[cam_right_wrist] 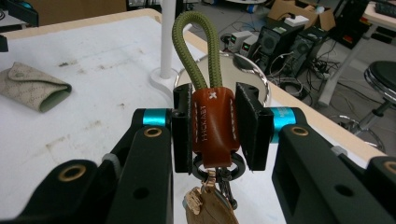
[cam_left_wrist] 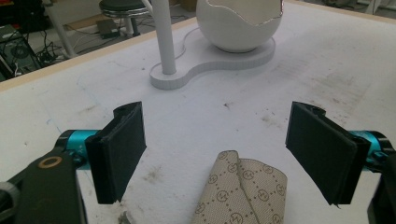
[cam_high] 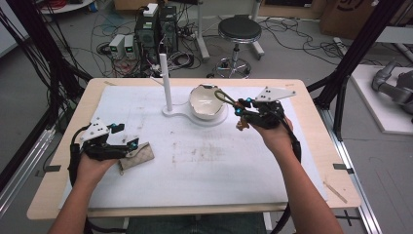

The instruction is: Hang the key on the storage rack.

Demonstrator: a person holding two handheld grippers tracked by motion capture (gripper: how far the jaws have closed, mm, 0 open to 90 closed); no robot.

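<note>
The right gripper [cam_high: 238, 108] is held above the table [cam_high: 58, 146], just beside the white egg-shaped bowl [cam_high: 204, 103]; its fingers [cam_right_wrist: 182, 123] are clamped on the brown leather tab of a keychain [cam_right_wrist: 212, 126]; the keychain's long axis runs roughly upright between the fingers, the green cord loop [cam_right_wrist: 194, 46] pointing up and toward the bowl, the metal rings and a tan fob [cam_right_wrist: 208, 207] hanging below. The bowl sits on a white stand [cam_high: 214, 119] with an upright white post [cam_high: 165, 83]; what lies inside it cannot be told. The left gripper [cam_high: 129, 143] rests low at the table's near left, its fingers [cam_left_wrist: 121, 151] spread wide apart, gripping nothing; a folded beige patterned pouch [cam_left_wrist: 243, 191] lies flat on the white mat [cam_high: 204, 165] between them, its long axis running away from the gripper.
</note>
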